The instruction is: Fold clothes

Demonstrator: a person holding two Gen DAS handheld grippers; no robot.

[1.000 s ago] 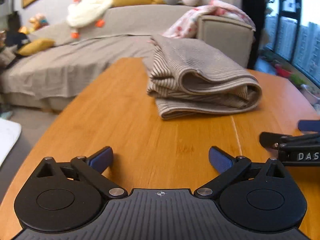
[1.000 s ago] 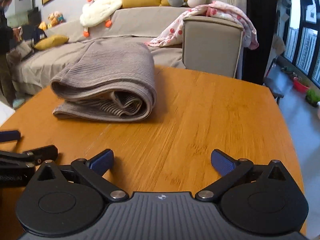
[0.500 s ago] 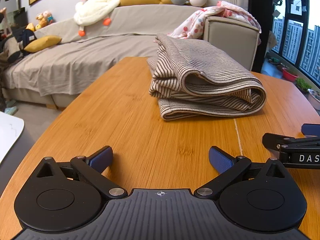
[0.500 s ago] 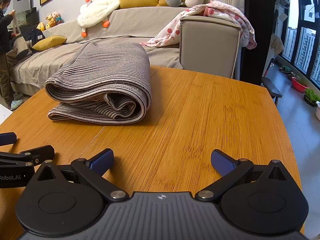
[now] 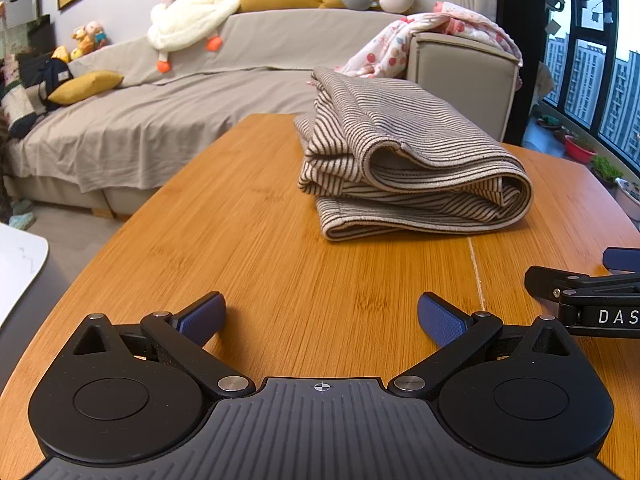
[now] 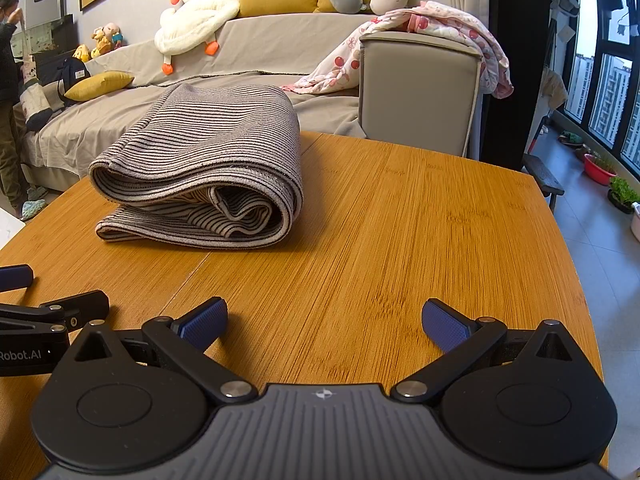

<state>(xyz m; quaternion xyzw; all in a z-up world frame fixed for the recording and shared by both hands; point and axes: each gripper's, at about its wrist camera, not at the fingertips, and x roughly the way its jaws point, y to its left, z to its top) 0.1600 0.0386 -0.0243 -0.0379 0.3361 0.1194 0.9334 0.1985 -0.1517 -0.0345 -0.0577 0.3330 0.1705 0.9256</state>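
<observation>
Both the left claw and right claw are spread wide and empty above the desk, with the folded striped garment well ahead of them.

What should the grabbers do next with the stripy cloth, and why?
Probably nothing more than easing both grippers back. The stripy cloth already lies folded in a bundle on the wooden table, and the left gripper and right gripper sit short of it, jaws open and empty.

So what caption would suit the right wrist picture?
Open right hand-held gripper faces a folded striped garment lying on the wooden table.
</observation>
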